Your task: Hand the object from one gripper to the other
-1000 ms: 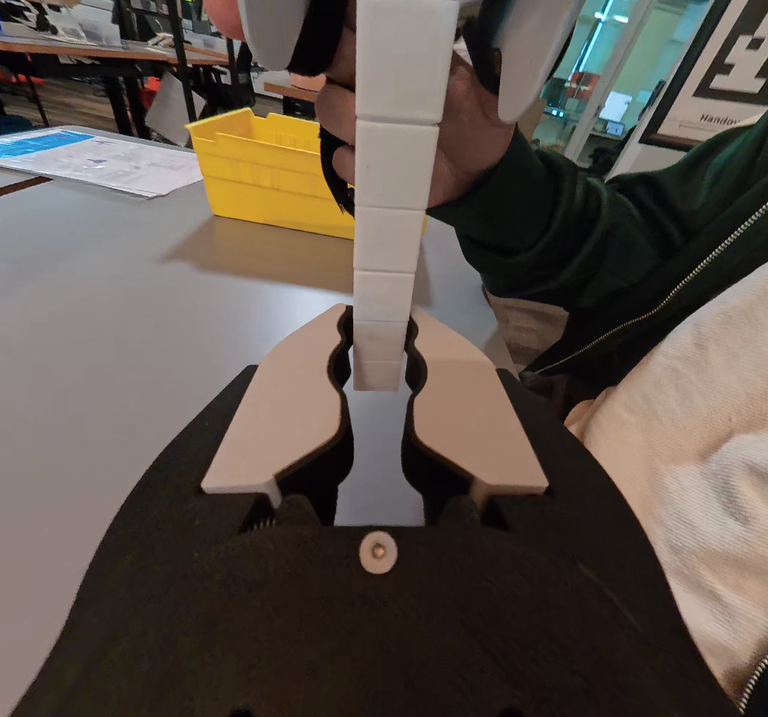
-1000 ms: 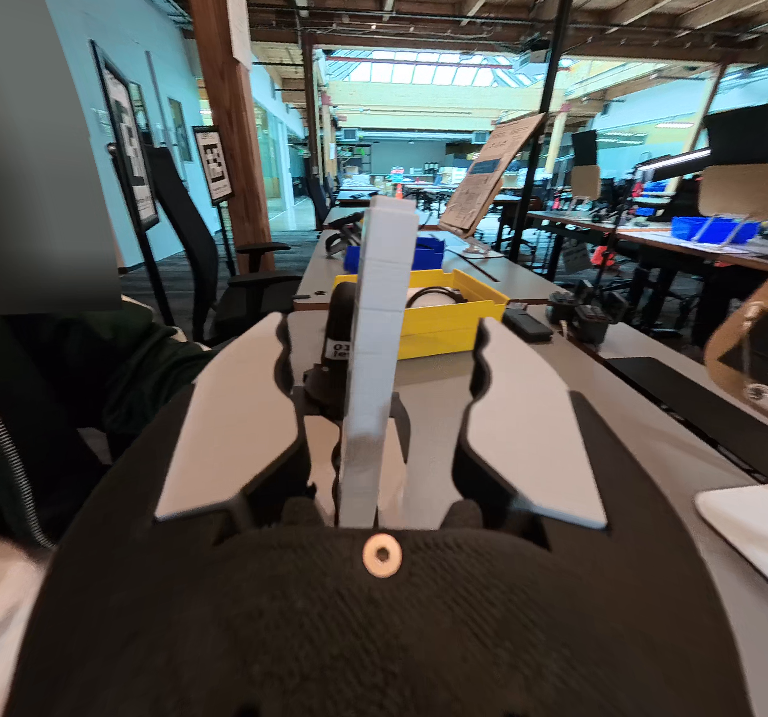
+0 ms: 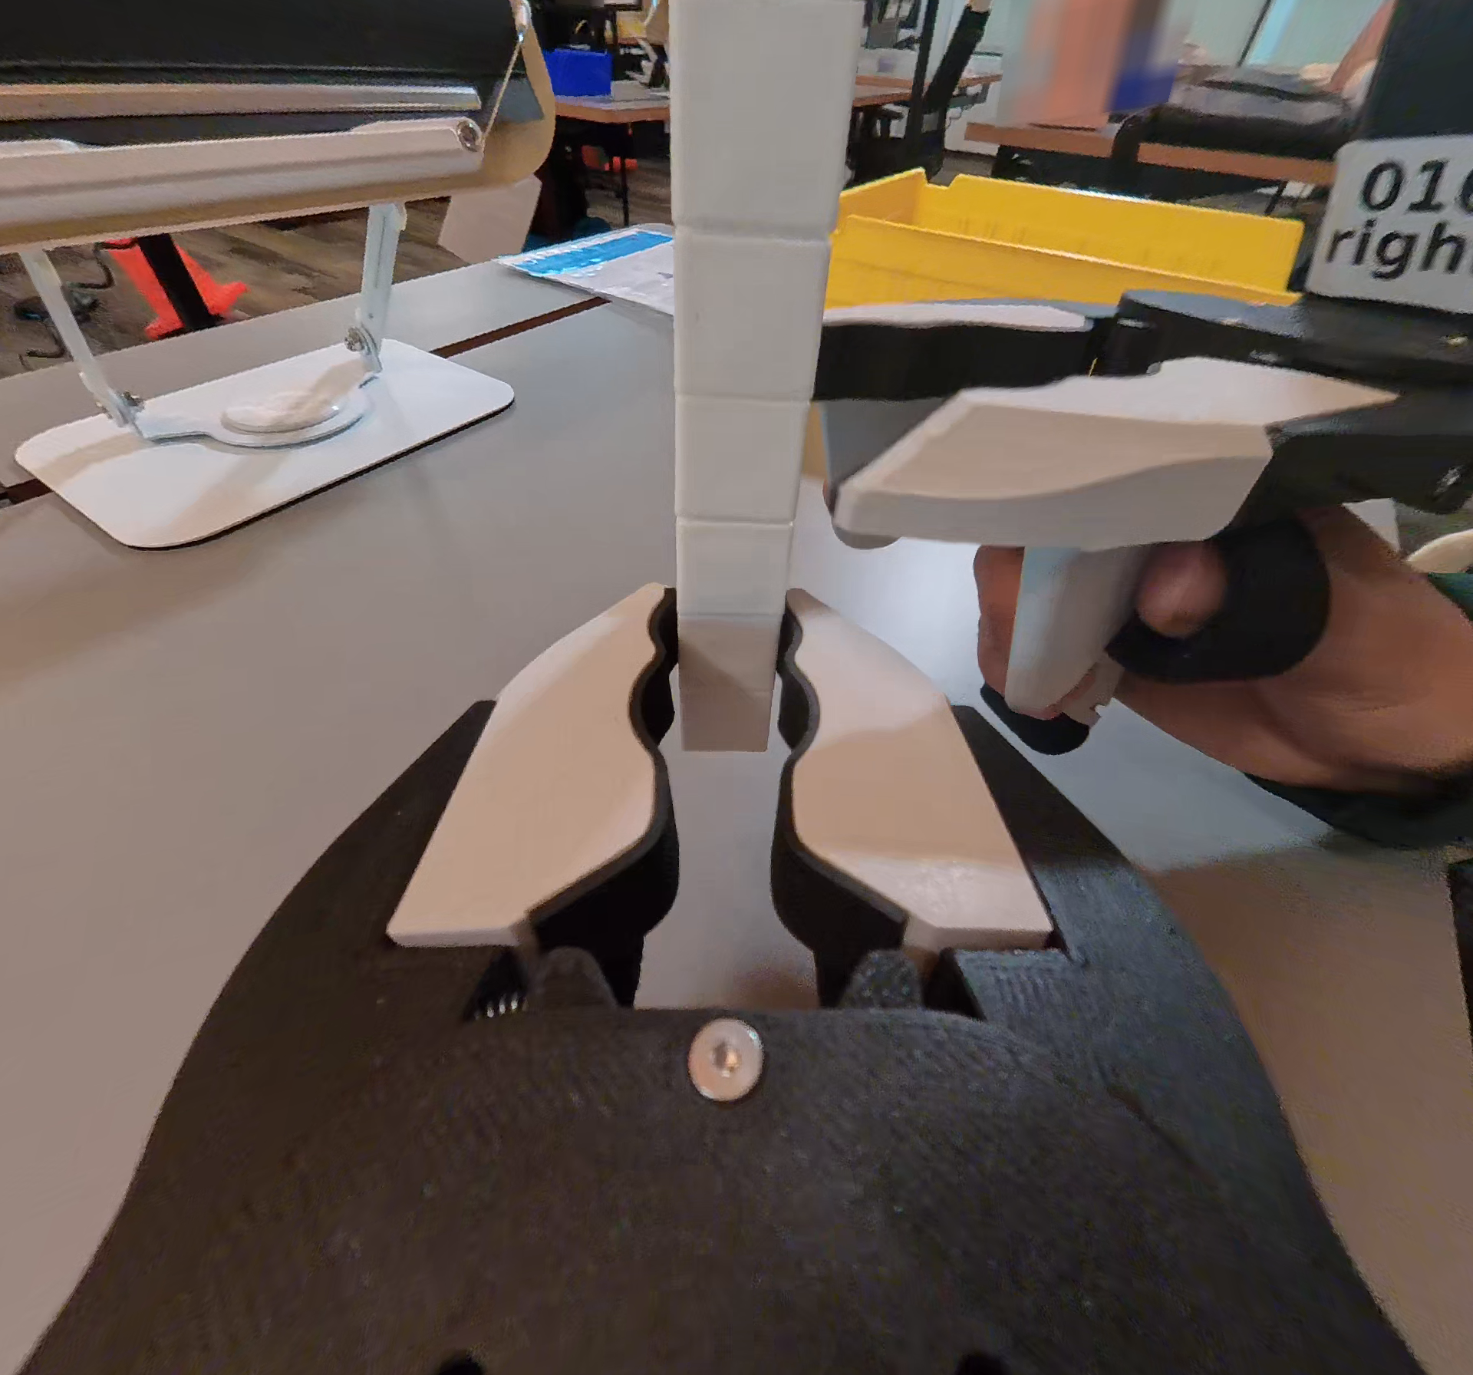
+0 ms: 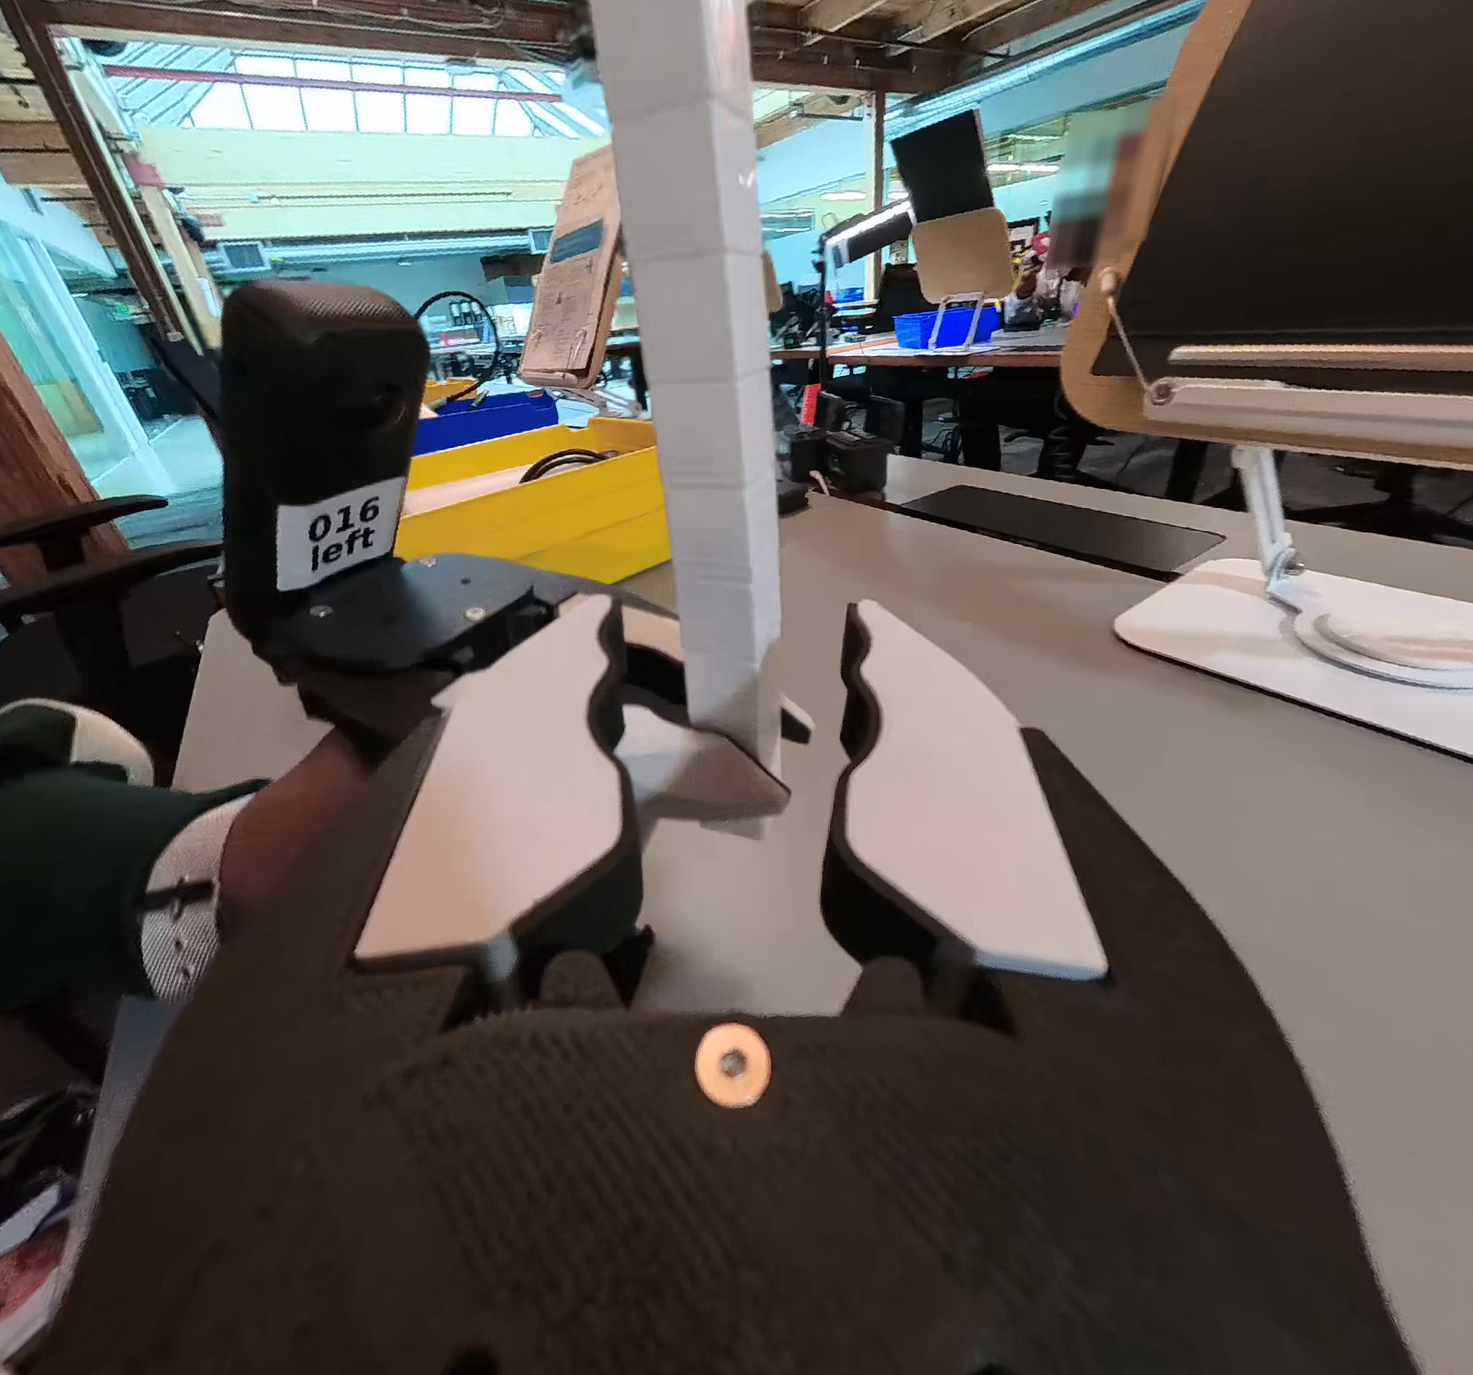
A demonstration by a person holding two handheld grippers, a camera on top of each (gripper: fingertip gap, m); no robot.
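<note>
A long white segmented bar stands upright. My left gripper is shut on its lower end. My right gripper is open, and the bar rises between its fingertips without touching either finger. In the left wrist view the right gripper comes in level from the right, one finger behind the bar and one in front of it, with a hand on its handle. In the right wrist view the left gripper holds the bar's foot just below my fingers.
A yellow bin stands on the grey table behind the bar. A stand with a white base plate holds a dark screen at the left. A printed sheet lies beyond. A black mat lies on the table. There is about 5 cm between the tips of the two grippers.
The right gripper has swung from above the bar to its right side, level and lower down, still open. The left gripper stays shut on the bar and has turned to face another way.
</note>
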